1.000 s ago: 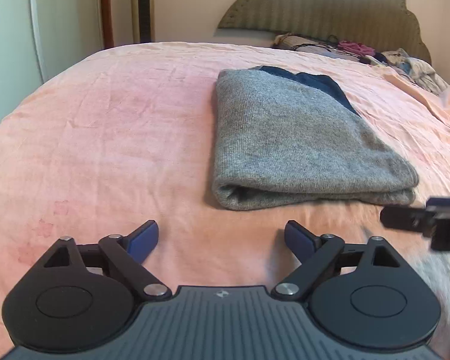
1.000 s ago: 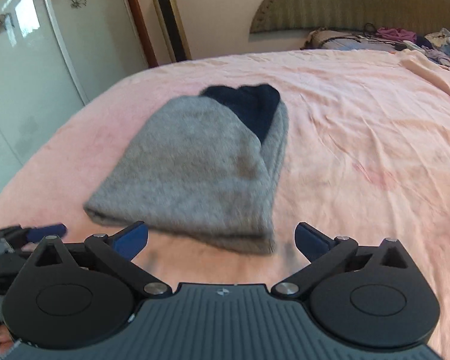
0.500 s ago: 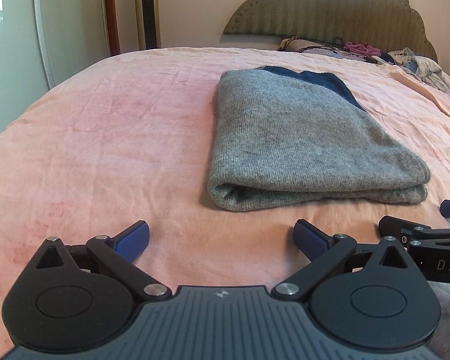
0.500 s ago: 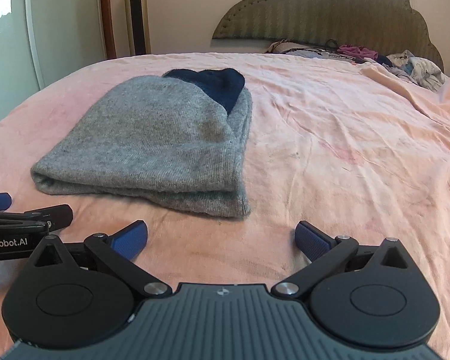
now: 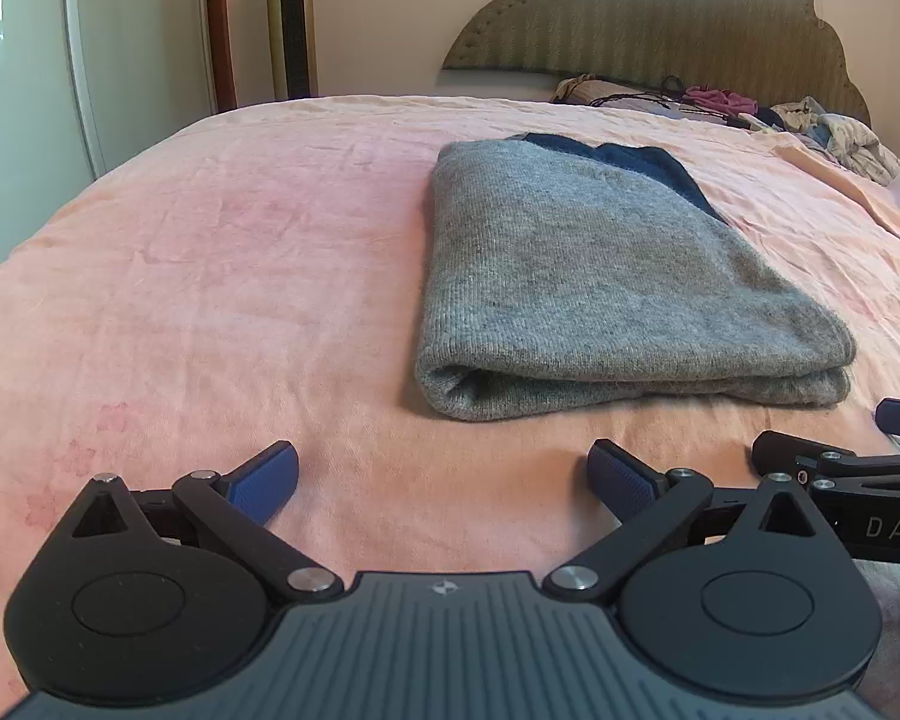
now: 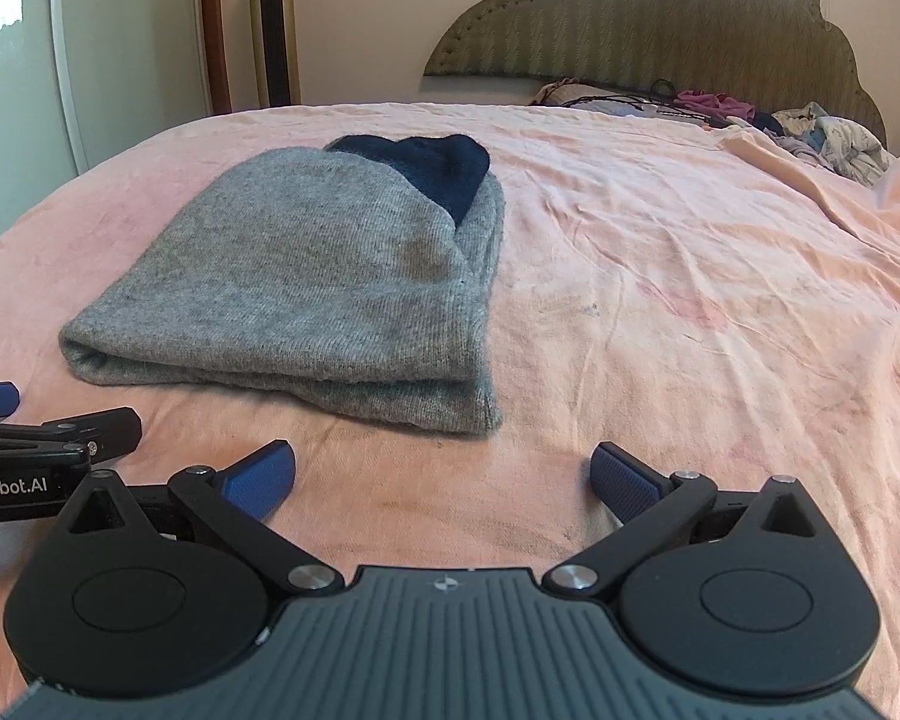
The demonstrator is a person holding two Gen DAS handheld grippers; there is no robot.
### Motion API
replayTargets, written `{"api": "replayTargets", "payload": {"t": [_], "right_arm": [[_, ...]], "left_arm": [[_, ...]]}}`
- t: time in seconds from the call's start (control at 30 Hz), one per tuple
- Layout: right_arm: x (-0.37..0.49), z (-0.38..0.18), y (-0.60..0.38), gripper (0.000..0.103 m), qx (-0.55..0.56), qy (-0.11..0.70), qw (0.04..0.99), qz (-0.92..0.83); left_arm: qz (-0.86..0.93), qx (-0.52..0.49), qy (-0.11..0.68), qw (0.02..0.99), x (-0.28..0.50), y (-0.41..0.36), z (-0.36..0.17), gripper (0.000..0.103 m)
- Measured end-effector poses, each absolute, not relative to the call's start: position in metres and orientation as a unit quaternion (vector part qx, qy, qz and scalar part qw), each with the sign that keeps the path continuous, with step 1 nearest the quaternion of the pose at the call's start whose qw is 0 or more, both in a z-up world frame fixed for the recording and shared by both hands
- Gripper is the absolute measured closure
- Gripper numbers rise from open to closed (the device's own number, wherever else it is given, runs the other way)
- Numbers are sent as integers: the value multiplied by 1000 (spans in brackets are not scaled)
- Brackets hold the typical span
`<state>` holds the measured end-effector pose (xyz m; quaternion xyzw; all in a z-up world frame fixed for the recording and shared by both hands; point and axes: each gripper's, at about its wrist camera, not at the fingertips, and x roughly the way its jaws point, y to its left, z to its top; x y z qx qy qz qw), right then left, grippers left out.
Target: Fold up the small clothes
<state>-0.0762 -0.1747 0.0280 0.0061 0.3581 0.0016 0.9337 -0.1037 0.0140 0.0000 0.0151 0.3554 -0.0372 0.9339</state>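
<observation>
The folded grey garment (image 5: 618,288) lies on the pink bed (image 5: 210,276), ahead-right of the left hand-held gripper (image 5: 444,474), ahead-left of the right hand-held gripper (image 6: 444,474). Both are spread, empty, about equally near; its long axis runs away from them.

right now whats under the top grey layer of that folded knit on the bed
A second grey layer of the folded grey knit shows at its near edge, and a dark navy part sticks out at the far end. How far the navy runs inside is covered. The pink bedsheet lies beneath.
</observation>
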Motion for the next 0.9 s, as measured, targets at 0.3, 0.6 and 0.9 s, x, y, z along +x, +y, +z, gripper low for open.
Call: {"api": "replayTargets", "payload": {"t": [0.3,0.6,0.9], "right_arm": [[-77,28,-175,0,6,358,934,1],[-77,28,-175,0,7,359,933,1],[-74,28,-172,0,12,365,931,-19]], "left_arm": [[-36,17,356,934,-103,13,0,0],[-27,10,374,927,-96,11,3,0],[-29,16,372,928,-98,10,2,0]]}}
